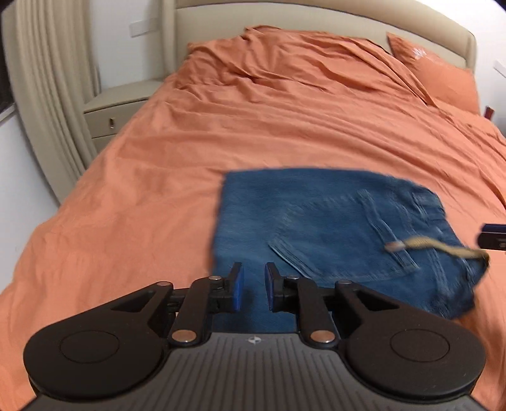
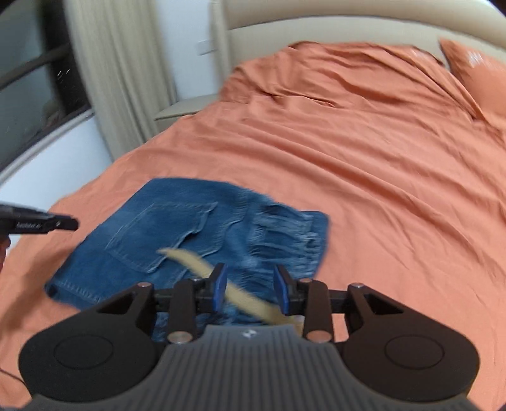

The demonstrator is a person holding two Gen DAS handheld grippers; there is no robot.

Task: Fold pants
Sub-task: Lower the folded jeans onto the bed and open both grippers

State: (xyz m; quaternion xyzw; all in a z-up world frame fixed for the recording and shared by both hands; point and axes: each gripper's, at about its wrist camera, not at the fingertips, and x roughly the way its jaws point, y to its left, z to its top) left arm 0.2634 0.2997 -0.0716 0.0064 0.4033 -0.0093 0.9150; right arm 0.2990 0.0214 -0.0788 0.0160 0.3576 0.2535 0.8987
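Presently my left claw (image 1: 254, 286) hangs with jaws parted and nothing between them, just above the near edge of the folded pants (image 1: 332, 230); my right claw (image 2: 249, 289) is likewise spread and empty, with the tan drawstring (image 2: 202, 268) trailing loose under its blue pads (image 2: 219, 286). Pants lie as a compact blue denim packet, back pocket (image 2: 161, 234) up, on the orange bed (image 1: 253, 132), well short of the pillow (image 1: 442, 72) and headboard (image 1: 316, 19).

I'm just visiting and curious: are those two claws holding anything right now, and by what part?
Nothing is held. The left claw and the right claw are both open above the folded jeans; a tan drawstring merely passes under the right one.
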